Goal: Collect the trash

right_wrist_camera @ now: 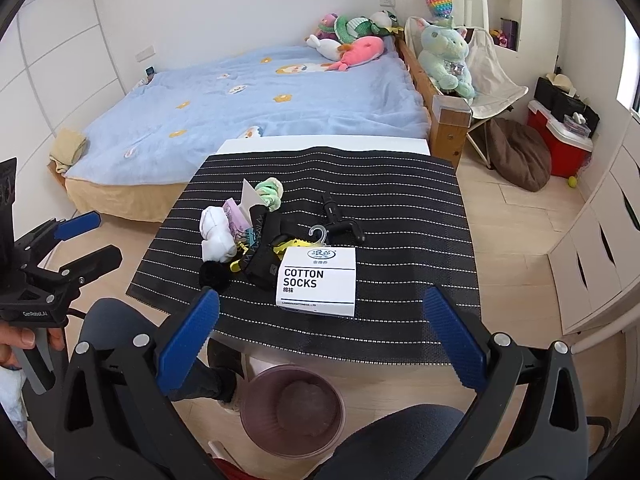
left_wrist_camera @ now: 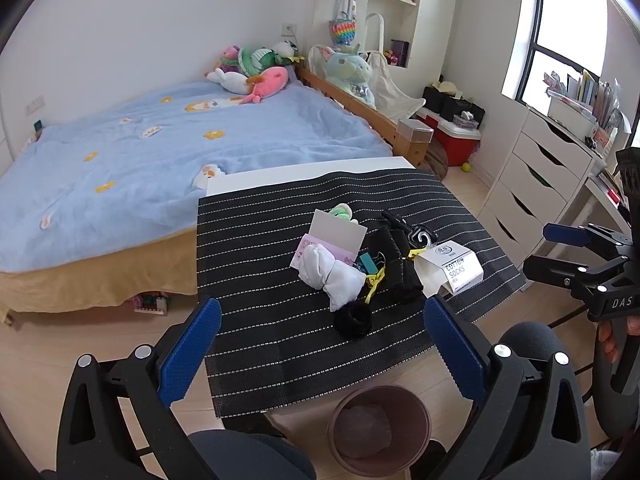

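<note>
On a black striped mat [left_wrist_camera: 280, 344] over a low white table lies a pile: a white "COTTON SOCKS" paper label [right_wrist_camera: 320, 280] [left_wrist_camera: 452, 270], white socks [left_wrist_camera: 332, 276] [right_wrist_camera: 216, 236], black socks [left_wrist_camera: 396, 264] [right_wrist_camera: 268, 256], a black rolled sock [left_wrist_camera: 353, 320], a pink wrapper [left_wrist_camera: 306, 248], a white card [left_wrist_camera: 338, 232] and yellow clips. A brown trash bin [left_wrist_camera: 380, 428] [right_wrist_camera: 292, 408] stands on the floor below the table's near edge. My left gripper [left_wrist_camera: 322, 350] [right_wrist_camera: 92, 240] hovers open before the pile. My right gripper [right_wrist_camera: 322, 340] [left_wrist_camera: 552, 252] is open above the label's near side, holding nothing.
A bed with a blue blanket [left_wrist_camera: 160, 152] and plush toys lies behind the table. White drawers [left_wrist_camera: 540, 184] stand at the right, with a red cooler [right_wrist_camera: 560, 140] and a brown beanbag [right_wrist_camera: 520, 152] past the bed. The person's knees [right_wrist_camera: 400, 440] are beside the bin.
</note>
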Demonstrator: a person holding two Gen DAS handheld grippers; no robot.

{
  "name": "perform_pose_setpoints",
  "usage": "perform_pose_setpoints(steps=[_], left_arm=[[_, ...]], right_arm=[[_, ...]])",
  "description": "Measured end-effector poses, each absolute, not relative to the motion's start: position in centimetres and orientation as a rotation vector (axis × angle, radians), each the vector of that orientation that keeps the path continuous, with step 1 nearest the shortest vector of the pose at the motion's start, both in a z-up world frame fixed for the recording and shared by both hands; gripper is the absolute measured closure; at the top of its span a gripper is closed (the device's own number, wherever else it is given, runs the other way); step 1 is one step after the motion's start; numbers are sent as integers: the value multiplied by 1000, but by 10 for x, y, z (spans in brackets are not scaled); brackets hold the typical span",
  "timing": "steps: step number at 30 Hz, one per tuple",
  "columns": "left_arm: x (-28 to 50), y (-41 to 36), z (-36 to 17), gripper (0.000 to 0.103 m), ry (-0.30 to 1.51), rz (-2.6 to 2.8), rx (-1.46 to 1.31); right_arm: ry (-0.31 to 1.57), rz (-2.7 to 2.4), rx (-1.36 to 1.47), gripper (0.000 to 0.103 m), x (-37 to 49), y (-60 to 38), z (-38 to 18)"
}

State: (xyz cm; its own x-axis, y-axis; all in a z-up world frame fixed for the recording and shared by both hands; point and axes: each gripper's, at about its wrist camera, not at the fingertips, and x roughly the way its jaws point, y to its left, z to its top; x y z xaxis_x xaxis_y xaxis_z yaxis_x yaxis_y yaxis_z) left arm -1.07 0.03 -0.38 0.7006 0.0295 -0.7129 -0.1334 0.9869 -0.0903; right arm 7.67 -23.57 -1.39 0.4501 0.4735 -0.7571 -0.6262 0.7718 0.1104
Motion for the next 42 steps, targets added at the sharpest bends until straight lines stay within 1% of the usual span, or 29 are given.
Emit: perform_pose_setpoints(steps=[8,27,36,37,38,39,42], left_arm=[[-13,-2,-5,6,795,89,-136],[-16,6,-13,6,823,121,-134],[-14,11,-19,6,841,130,-134],[-14,11,-20,6,842,130,-135],[-14,12,-20,6,843,130,-136],[-14,13,-21,6,845,130,-135],[-13,15,-22,6,848,130,-137]], right_arm=[[890,680,-233,3,85,-224,-21],[1088,660,-276,3,129,-190,-79],[1104,667,-289,3,134,-185,-85],[1105,668,-291,4,135,-184,-85],[1107,667,-294,10,135,-184,-86],[1111,663,-298,18,136,-183,-87],[1116,663,-301,26,137,-183,-88]])
